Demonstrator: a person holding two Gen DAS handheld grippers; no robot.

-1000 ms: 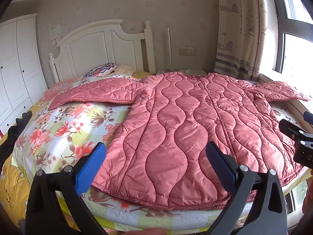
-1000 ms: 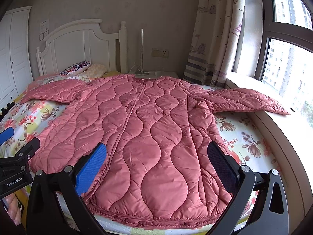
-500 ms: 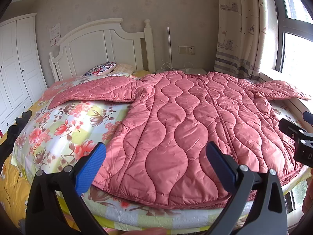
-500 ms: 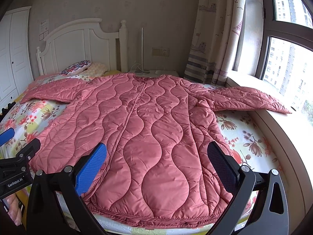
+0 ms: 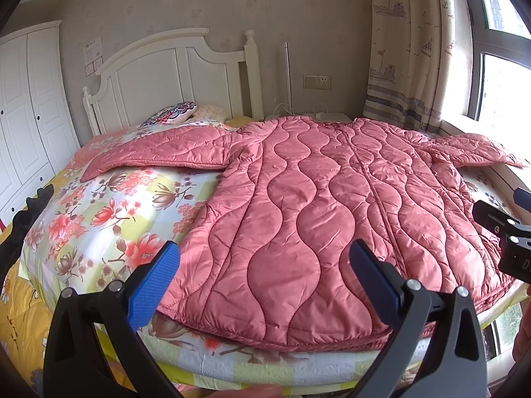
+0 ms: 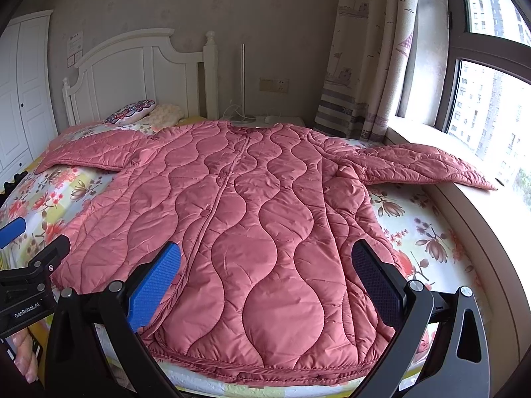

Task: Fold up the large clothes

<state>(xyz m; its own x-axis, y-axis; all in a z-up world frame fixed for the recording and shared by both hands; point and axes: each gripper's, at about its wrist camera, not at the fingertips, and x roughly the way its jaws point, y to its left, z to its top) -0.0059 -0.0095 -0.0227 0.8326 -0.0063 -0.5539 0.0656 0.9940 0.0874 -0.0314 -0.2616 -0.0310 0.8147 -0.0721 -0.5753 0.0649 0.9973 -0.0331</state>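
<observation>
The large pink quilted coat with wavy stitching [image 5: 318, 219] [image 6: 252, 219] lies spread flat, front up, across the bed with the floral sheet [image 5: 109, 212] [image 6: 421, 232]. Its closed front placket runs from the collar at the headboard end down to the hem at the foot edge nearest the cameras. One sleeve [image 5: 159, 151] [image 6: 89, 154] stretches out over the sheet toward the side of the white wardrobe [image 5: 23, 106], and the other sleeve [image 5: 478, 151] [image 6: 428, 164] reaches past the mattress edge onto the pale window ledge [image 6: 491, 219]. The hem hangs slightly over the foot of the mattress. The left gripper [image 5: 262, 282] hovers just short of the hem, near the coat's corner on the wardrobe side, its blue-padded jaws spread wide with nothing between them. The right gripper [image 6: 265, 278] hovers just short of the hem toward the window side, its jaws likewise spread wide and empty. Each gripper shows at the edge of the other's view. Beyond the collar stand a white wooden headboard [image 5: 172, 73] [image 6: 139, 69], a patterned cushion [image 5: 171, 114] [image 6: 131, 111] and a cream pillow [image 6: 166, 114] lying just beside it. A striped printed curtain [image 5: 405, 49] [image 6: 368, 53] hangs beside the window. No containers appear in either view.
</observation>
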